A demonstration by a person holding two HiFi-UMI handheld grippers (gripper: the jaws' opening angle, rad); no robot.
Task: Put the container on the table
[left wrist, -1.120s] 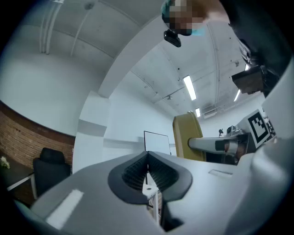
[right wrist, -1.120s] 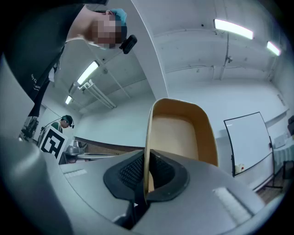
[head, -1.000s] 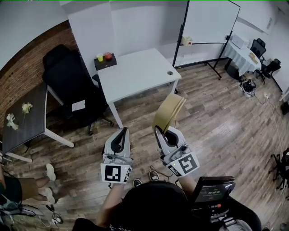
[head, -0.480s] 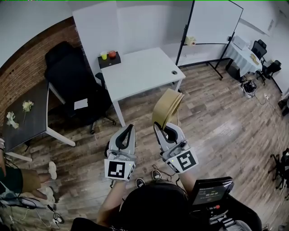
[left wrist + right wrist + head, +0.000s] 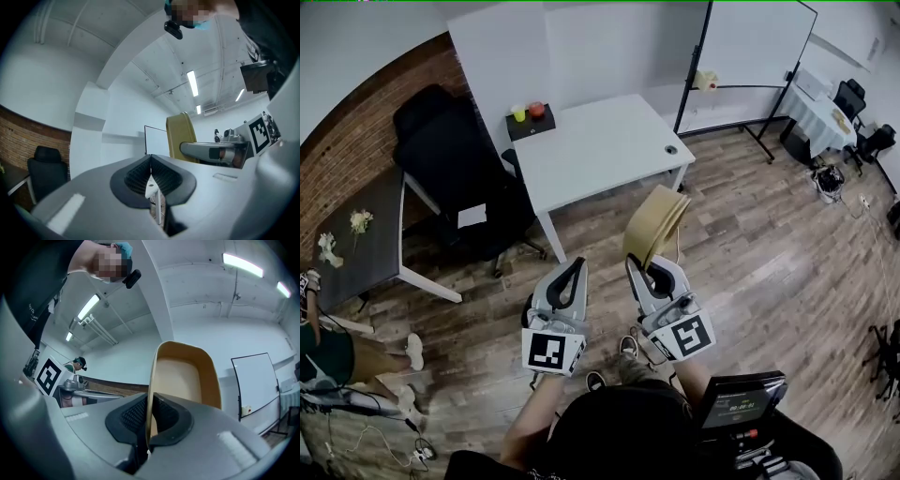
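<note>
Fingers (image 5: 126, 420) of the right gripper (image 5: 147, 427) are pinching the thin side wall of a tan oval container of thin stiff material (image 5: 187, 376). The wall stands between the two dark ribbed pads, and the open inside of the container faces to the 3 o'clock side in the right gripper view. Fingers (image 5: 136, 176) of the left gripper (image 5: 151, 176) are pressed together, with nothing between them.

Seen from above the person's head, both grippers are held in front of the body, side by side and apart. The left gripper (image 5: 577, 269) is at 9 o'clock of the right gripper (image 5: 639, 269). The tan container (image 5: 654, 223) stands up on its edge from the right fingers, toward 12 o'clock. It is in the air over the brown wooden floor (image 5: 759, 272) and is not on any bench.

A white rectangular bench (image 5: 591, 155) is at about 11 o'clock of the container, near it in the picture, with its front edge toward the person. A small dark round thing (image 5: 671, 149) lies near the bench's 3 o'clock corner. A dark small tray (image 5: 528, 125) with a yellow-green cup (image 5: 518, 113) and a red round thing (image 5: 537, 109) sits at the far 10 o'clock corner. A black office chair (image 5: 450, 164) is at 9 o'clock of the white bench. Further to 9 o'clock a dark grey bench (image 5: 366, 267) carries white flowers (image 5: 360, 221). A whiteboard on a wheeled stand (image 5: 755, 42) is at 2 o'clock of the white bench.
</note>
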